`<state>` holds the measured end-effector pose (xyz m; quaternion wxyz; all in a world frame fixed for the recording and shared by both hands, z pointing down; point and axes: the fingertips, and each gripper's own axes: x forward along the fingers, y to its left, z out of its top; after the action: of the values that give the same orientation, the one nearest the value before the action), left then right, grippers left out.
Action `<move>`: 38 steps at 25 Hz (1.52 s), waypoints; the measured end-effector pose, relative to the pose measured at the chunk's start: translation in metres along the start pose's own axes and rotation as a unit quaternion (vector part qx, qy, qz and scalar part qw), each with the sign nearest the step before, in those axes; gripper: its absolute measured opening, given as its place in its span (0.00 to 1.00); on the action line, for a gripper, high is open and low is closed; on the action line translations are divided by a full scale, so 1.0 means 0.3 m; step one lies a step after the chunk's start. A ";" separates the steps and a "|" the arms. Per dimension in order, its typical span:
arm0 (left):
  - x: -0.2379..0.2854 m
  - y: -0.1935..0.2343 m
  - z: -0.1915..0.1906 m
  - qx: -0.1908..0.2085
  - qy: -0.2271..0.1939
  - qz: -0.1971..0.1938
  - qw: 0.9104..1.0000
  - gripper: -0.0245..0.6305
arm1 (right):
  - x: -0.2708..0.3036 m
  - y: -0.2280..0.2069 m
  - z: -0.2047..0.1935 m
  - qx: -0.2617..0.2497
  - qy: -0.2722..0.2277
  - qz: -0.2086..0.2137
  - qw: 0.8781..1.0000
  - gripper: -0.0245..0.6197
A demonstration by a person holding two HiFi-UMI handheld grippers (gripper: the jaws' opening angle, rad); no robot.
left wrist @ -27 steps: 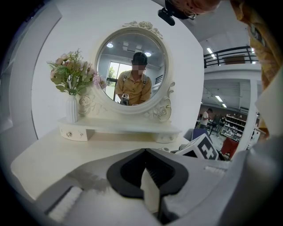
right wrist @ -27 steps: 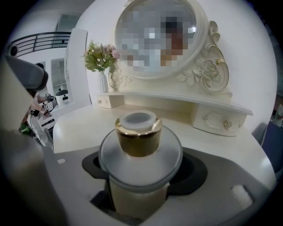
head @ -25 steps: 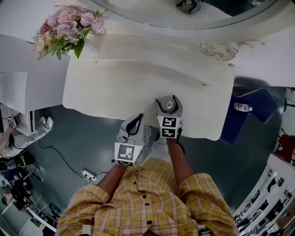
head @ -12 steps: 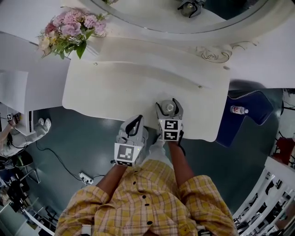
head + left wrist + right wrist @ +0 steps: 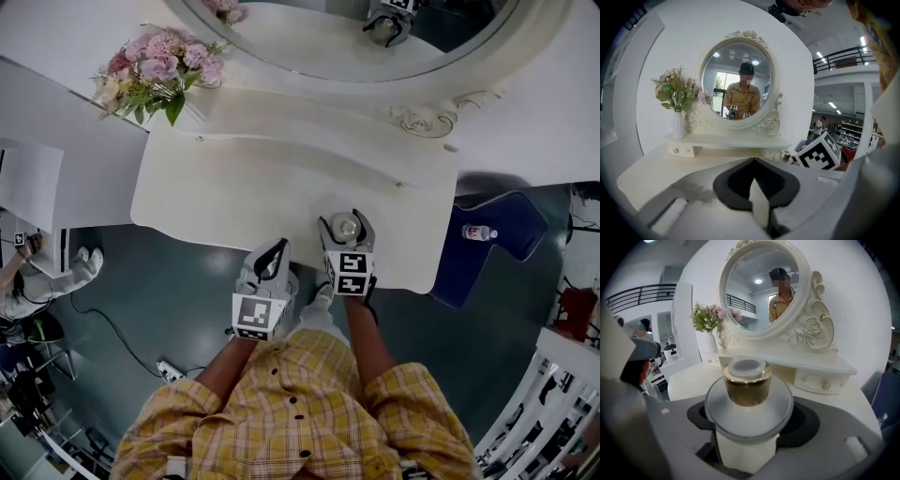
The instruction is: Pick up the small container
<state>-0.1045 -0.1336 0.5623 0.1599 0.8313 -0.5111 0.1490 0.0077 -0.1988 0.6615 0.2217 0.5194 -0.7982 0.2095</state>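
The small container [image 5: 348,226] has a frosted round body and a gold cap. My right gripper [image 5: 347,227] is shut on it over the white dressing table [image 5: 234,187], close to the table's front edge. In the right gripper view the container [image 5: 749,394] stands upright between the dark pads [image 5: 805,420], filling the gap. Whether it rests on the table or hangs just above it, I cannot tell. My left gripper [image 5: 279,247] sits to the left, off the table's front edge, shut with nothing in it. Its jaws [image 5: 754,173] meet, and the gold cap [image 5: 786,154] shows beyond them to the right.
An oval mirror [image 5: 328,28] with a carved frame stands at the table's back above a low drawer shelf [image 5: 820,380]. A white vase of pink flowers [image 5: 155,75] stands at the back left. A blue seat [image 5: 502,220] with a water bottle [image 5: 476,232] stands right of the table.
The head view has shifted a little. Both grippers hold about the same places, the right one still shut on the container.
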 end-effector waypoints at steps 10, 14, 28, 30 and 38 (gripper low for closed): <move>-0.035 -0.023 0.047 0.003 -0.015 0.007 1.000 0.04 | -0.087 0.009 0.059 -0.001 -0.017 0.006 1.000 0.57; -0.045 -0.035 0.065 0.005 -0.021 0.011 1.000 0.04 | -0.118 0.010 0.089 0.000 -0.028 0.006 1.000 0.57; -0.068 -0.058 0.156 0.012 -0.048 0.017 0.999 0.04 | -0.267 0.006 0.204 0.003 -0.067 0.016 0.998 0.57; -0.073 -0.057 0.169 0.014 -0.050 0.018 0.998 0.04 | -0.285 0.005 0.219 0.004 -0.071 0.017 0.997 0.57; -0.079 -0.053 0.231 0.012 -0.065 0.015 0.998 0.04 | -0.358 0.016 0.301 0.001 -0.093 0.022 0.995 0.57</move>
<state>-0.0947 -0.1367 0.4879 0.1142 0.8331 -0.5315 0.1026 0.0299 -0.1689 0.5262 0.1415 0.5195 -0.8262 0.1658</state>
